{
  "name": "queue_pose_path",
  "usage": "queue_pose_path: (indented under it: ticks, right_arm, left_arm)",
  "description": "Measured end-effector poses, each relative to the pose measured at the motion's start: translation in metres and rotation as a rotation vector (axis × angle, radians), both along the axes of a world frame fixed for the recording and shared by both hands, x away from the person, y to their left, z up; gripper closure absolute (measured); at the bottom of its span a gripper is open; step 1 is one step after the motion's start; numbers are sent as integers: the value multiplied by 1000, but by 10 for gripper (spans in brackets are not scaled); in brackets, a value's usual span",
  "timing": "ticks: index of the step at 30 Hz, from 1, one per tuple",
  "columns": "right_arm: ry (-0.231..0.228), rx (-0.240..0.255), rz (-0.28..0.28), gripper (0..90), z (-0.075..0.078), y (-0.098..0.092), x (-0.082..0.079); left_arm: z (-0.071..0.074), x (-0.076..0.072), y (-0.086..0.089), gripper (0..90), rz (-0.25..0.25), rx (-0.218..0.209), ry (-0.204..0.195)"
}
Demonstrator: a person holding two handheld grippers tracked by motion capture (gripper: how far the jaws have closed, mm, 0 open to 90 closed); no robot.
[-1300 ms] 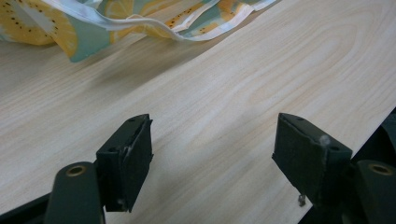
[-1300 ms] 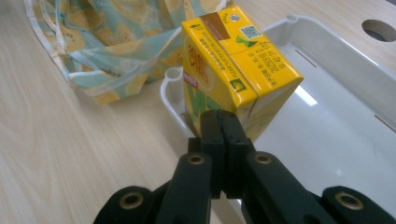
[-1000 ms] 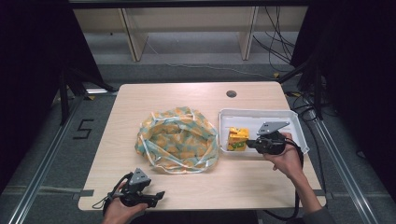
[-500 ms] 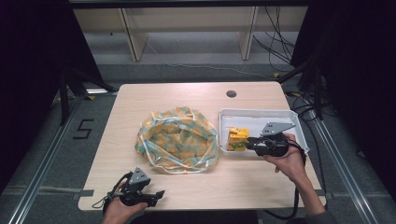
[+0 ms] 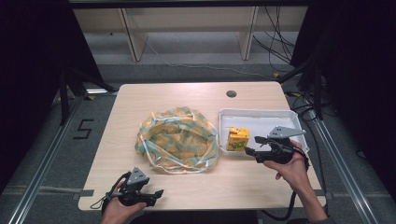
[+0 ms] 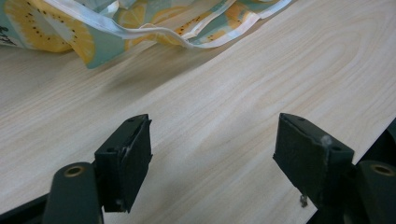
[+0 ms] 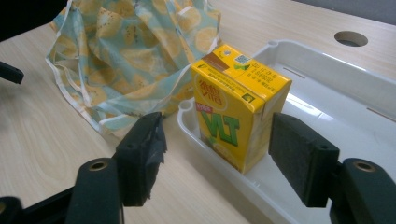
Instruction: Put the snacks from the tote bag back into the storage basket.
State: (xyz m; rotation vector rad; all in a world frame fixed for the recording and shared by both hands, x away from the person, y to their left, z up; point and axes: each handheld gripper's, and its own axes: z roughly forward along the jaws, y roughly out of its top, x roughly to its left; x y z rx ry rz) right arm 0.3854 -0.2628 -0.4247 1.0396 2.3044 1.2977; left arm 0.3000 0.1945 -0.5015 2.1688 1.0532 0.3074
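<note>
Carton (image 7: 239, 105) of juice upright in the near-left corner of the white tray (image 7: 327, 88), just freed by the right gripper (image 7: 229, 154), jaws lately opening and now apart around it without touching; best withdrawn straight back, clear of the bag (image 7: 135, 51) beside the tray.

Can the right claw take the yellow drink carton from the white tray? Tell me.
Probably yes: the right claw stands open just before the yellow drink carton in the white tray, with nothing between them.

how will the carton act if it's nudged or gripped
The carton has flat, stiff-looking sides, so the pads should probably hold without slipping. It stands upright at the tray corner, so a sideways nudge might tip it. Hard squeezing would likely dent it.
</note>
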Motion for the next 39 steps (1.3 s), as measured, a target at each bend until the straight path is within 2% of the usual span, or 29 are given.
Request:
queue_pose_path:
  ticks: [3,4,8,12,15,16,17,18,19,20,21,23,24,25,27,29,31,32,33,34,35,37,38,39]
  right_arm:
    - [39,37,-8,323,-2,0,-6]
    - [20,40,-12,320,-6,0,-9]
    - [38,60,-22,299,-12,0,-15]
    - [44,49,-18,288,-17,-2,-20]
    - [49,64,-15,284,-23,-2,-23]
    - [44,46,-10,282,-24,-3,-23]
    - [63,64,-14,278,-28,-2,-26]
    - [63,64,-14,278,-28,-2,-26]
    - [43,41,-5,275,-29,-4,-25]
    - [55,53,-16,273,-30,-3,-27]
    - [45,42,-7,272,-31,-4,-27]
    - [57,45,-13,268,-33,-3,-32]
    - [41,29,-3,266,-33,-4,-32]
    - [66,38,-19,262,-34,-3,-36]
    - [38,14,-5,252,-36,-3,-39]
    - [49,8,-12,229,-38,-1,-44]
    - [39,-7,5,229,-40,-1,-47]
    - [46,-8,-6,228,-41,0,-50]
    - [33,-24,7,225,-41,-1,-50]
    - [51,-3,10,224,-42,1,-53]
    - [43,-20,4,222,-42,1,-54]
    - [39,-19,4,220,-44,2,-57]
    - [29,-40,21,220,-44,0,-56]
    - [34,-31,10,219,-46,2,-59]
  left_arm:
    - [0,0,0,269,8,-11,4]
    - [0,0,0,269,8,-11,4]
    - [0,0,1,268,-1,5,1]
    - [0,0,0,269,-5,4,-4]
    - [0,1,1,269,-13,16,-6]
    - [0,1,1,269,-14,16,-6]
    - [0,0,1,269,-14,16,-6]
    - [-1,0,1,269,-16,17,-7]
    - [-1,1,1,269,-15,16,-6]
    - [0,0,1,269,-15,17,-7]
    - [-1,0,1,269,-14,17,-7]
    - [-1,0,0,269,-5,9,-2]
    - [-2,0,-1,269,10,0,-5]
    - [-3,0,-3,269,30,-24,-7]
    - [-3,0,-3,269,28,-21,-6]
    - [-3,0,-3,268,26,-21,-4]
    - [-3,0,-3,269,27,-20,-4]
    - [-3,0,-3,268,27,-20,-5]
    - [-3,-1,-3,268,29,-18,-4]
    - [-3,-1,-3,268,28,-17,-5]
    - [-3,0,-3,268,28,-18,-8]
    - [-3,0,-3,268,28,-19,-8]
    - [-3,0,-3,268,27,-18,-8]
    - [-3,0,-3,268,27,-18,-9]
